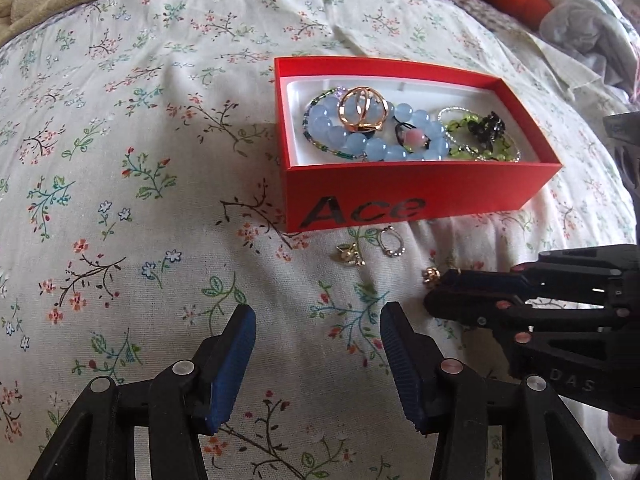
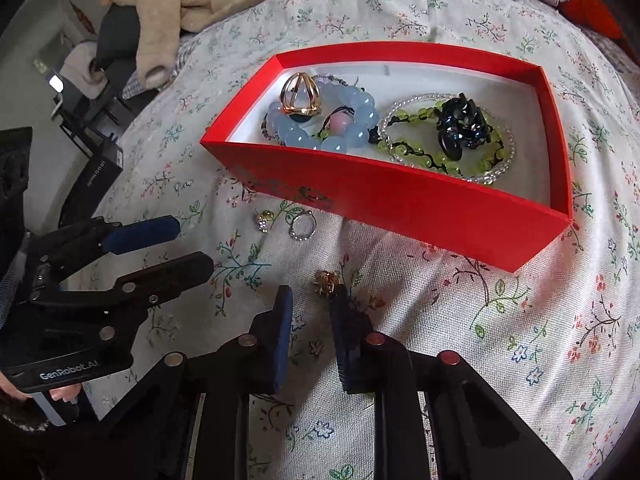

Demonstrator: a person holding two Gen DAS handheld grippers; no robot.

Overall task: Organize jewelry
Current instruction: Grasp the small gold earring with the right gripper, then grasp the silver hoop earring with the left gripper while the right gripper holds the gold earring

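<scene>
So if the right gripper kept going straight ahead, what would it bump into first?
Probably the small gold ring lying on the floral bedsheet, just ahead of the right gripper. Behind it stands the near wall of the red cardboard box. Depth is hard to judge.

The red box (image 1: 416, 196) ahead of my left tool (image 1: 318, 360) says "Ace". My left tool's body reads "GenRobot.AI"; my right tool (image 1: 434, 292) shows "DAS".
</scene>
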